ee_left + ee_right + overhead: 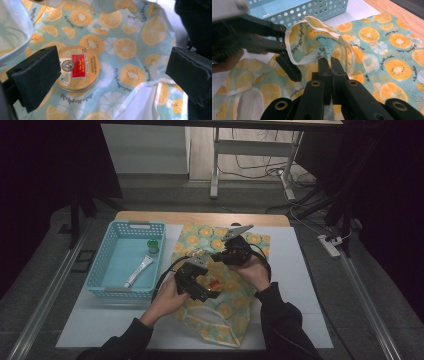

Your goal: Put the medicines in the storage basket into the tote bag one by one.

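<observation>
A cloth bag (230, 312) printed with orange slices lies on the white mat. My right gripper (329, 63) is shut on the bag's upper rim and holds its mouth lifted; in the high view the right gripper (218, 256) is over the bag's middle. My left gripper (113, 58) is open, its jaws reaching into the bag's mouth. A round gold tin (77, 68) with a red label lies flat on the fabric, right beside one jaw and not gripped. From above, the tin (215, 283) peeks out by the left gripper (210, 289). The left gripper's finger (289, 67) shows inside the opening.
A light blue perforated basket (98, 265) stands left of the bag and holds a white tube (139, 271) and a small green-lidded jar (153, 246). The wooden table edge (200, 216) runs behind the mat. White mat lies bare at the right (295, 270).
</observation>
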### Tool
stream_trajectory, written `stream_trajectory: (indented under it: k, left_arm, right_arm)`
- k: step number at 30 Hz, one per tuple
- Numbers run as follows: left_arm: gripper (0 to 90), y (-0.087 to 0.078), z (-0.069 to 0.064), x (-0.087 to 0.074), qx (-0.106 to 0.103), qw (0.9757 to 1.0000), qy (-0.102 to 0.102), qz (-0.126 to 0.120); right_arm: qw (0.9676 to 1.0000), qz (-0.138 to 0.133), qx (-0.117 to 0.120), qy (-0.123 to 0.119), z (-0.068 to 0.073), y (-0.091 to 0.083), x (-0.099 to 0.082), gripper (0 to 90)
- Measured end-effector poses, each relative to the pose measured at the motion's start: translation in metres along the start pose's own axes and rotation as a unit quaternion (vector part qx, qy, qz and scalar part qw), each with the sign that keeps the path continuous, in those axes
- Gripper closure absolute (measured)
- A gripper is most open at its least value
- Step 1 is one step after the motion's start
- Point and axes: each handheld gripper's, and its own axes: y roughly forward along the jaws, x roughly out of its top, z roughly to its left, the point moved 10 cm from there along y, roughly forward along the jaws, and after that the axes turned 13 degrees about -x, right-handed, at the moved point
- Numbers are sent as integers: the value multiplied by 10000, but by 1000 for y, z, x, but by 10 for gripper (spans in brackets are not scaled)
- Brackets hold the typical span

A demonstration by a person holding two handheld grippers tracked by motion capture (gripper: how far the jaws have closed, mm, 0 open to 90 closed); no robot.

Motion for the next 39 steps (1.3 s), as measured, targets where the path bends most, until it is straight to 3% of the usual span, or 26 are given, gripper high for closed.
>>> stream_trajectory:
  k: [5,22,24,31,37,39]
  left_arm:
    - [0,-14,0,-2,143,9999,56,29]
    - [0,-54,19,-10,428,9990,-145,-65]
    - [0,-62,24,-12,590,9981,-162,-66]
    - [0,-82,33,-17,847,9960,-260,-95]
    - [1,-105,44,-23,1114,9925,-450,-222]
    - [5,-116,51,-28,1313,9895,-539,-255]
  right_arm:
    - [10000,16,4,23,0,0,-1,896]
    - [10000,0,-26,3,-1,-3,0,896]
    - [10000,-10,-28,3,-1,-3,0,896]
    - [10000,-21,-41,16,-3,-4,0,896]
    - [10000,-26,-46,-5,-2,-4,0,896]
    - [10000,-30,-44,-13,-2,-4,0,896]
